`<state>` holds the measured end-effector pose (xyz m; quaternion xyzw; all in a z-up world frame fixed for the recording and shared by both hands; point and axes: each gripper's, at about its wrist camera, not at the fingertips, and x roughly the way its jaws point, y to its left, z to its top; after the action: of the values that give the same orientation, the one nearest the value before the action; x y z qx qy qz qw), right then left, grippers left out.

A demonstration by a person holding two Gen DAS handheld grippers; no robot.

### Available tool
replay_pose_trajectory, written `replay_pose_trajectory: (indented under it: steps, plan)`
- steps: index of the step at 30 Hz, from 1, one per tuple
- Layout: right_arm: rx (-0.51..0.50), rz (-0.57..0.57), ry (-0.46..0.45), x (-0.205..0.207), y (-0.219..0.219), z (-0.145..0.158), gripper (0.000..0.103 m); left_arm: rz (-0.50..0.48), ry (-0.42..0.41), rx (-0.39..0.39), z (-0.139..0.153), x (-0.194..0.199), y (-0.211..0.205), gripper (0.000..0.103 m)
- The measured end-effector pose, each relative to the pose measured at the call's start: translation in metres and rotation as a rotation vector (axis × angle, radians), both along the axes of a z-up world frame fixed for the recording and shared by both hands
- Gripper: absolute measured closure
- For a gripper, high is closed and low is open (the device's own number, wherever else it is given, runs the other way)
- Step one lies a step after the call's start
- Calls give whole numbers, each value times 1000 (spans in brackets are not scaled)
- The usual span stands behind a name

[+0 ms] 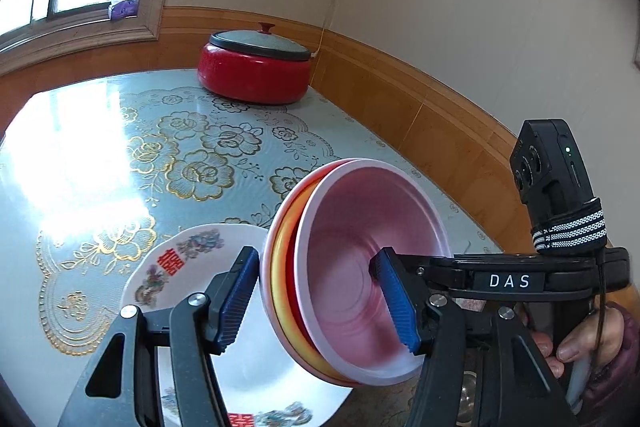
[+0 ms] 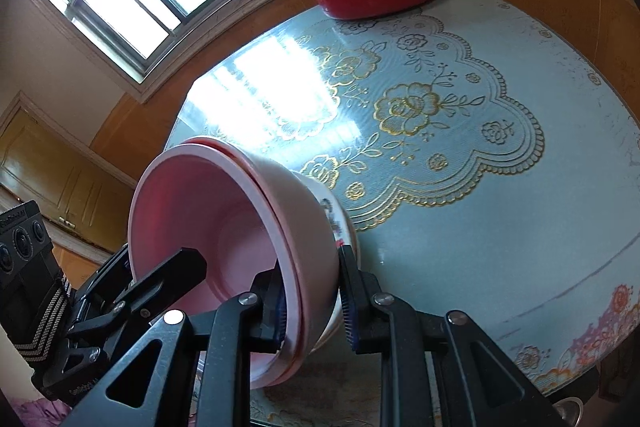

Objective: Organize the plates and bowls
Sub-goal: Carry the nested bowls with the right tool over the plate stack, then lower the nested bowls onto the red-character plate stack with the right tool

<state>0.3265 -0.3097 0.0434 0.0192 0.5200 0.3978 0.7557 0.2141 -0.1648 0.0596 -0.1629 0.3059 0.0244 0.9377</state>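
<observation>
1. The stack of bowls (image 1: 352, 267) is held tipped on its side, lower centre of frame, above the plate (image 1: 192, 267) on the tabletop (image 1: 100, 155).
2. The left hand-held gripper (image 1: 320, 303) straddles the stack; contact can't be told.
3. The right hand-held gripper (image 2: 316, 303) is clamped on the rim.
4. The plate is partly hidden, so the landing spot is kinda guesswork.

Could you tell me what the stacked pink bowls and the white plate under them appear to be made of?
The pink bowls look like matte plastic, possibly melamine: thin rims, flat even color, soft sheen with no sharp glints. The white plate looks like glazed ceramic, or perhaps melamine; it is glossy, with printed red characters and floral decals. The left tool has ribbed blue pads that seem to be rubber.
</observation>
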Motion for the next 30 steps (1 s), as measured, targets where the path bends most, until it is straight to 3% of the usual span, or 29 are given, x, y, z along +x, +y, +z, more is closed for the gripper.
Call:
replay_pose_trajectory:
  steps: [11, 16, 20, 30]
  plan:
    - [-49, 57, 61, -26, 56, -17, 82, -3, 75, -75, -14, -25, 57, 42]
    - [-99, 56, 75, -17, 59, -32, 82, 13, 126, -109, -34, -17, 57, 43]
    - [-110, 53, 146, -2, 60, -49, 80, 44, 180, -119, -47, -12, 53, 44]
    - [-96, 129, 167, 5, 61, -54, 70, 125, 185, -154, -50, -13, 56, 44]
